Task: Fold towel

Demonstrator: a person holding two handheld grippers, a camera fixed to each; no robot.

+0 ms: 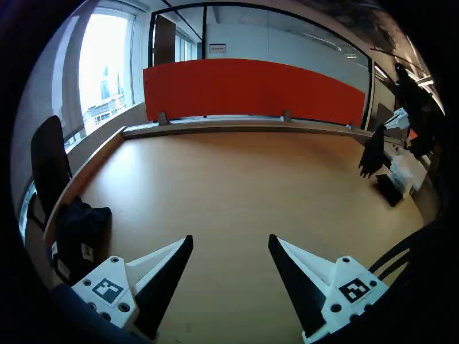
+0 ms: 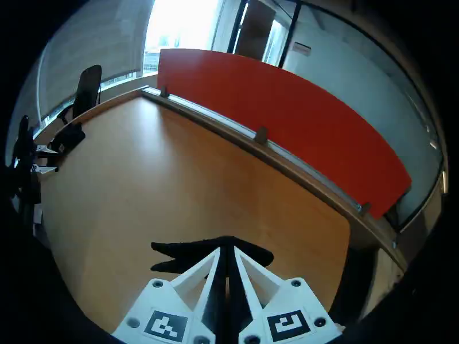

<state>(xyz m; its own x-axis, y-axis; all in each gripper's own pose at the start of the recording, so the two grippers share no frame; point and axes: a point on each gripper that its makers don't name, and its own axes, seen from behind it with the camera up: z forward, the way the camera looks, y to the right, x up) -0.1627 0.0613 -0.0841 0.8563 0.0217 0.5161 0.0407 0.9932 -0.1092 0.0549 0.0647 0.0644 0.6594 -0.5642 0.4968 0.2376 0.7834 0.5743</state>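
1. Wooden desk (image 1: 229, 183), backed by a red partition (image 1: 252, 89) with windows behind it; we see broad bare wood ahead of both tools.
2. Left tongs (image 1: 230, 238): released, fingers spread wide above the desk, grasping nothing.
3. Right tongs (image 2: 228, 245): clenched, tips closed on a black towel (image 2: 172, 252), which bunches out to either side of them, near the desk's front.
4. Step in hand, as we judge it: bringing the towel out to be spread. We would lay it flat mid-desk first, then give the left tongs a free corner, so that edges meet squarely at the fold.
5. Room for moving: open toward the partition. A dark bag (image 1: 80, 229) sits at one side edge and clutter (image 1: 401, 172) at the other; we would stay between them.
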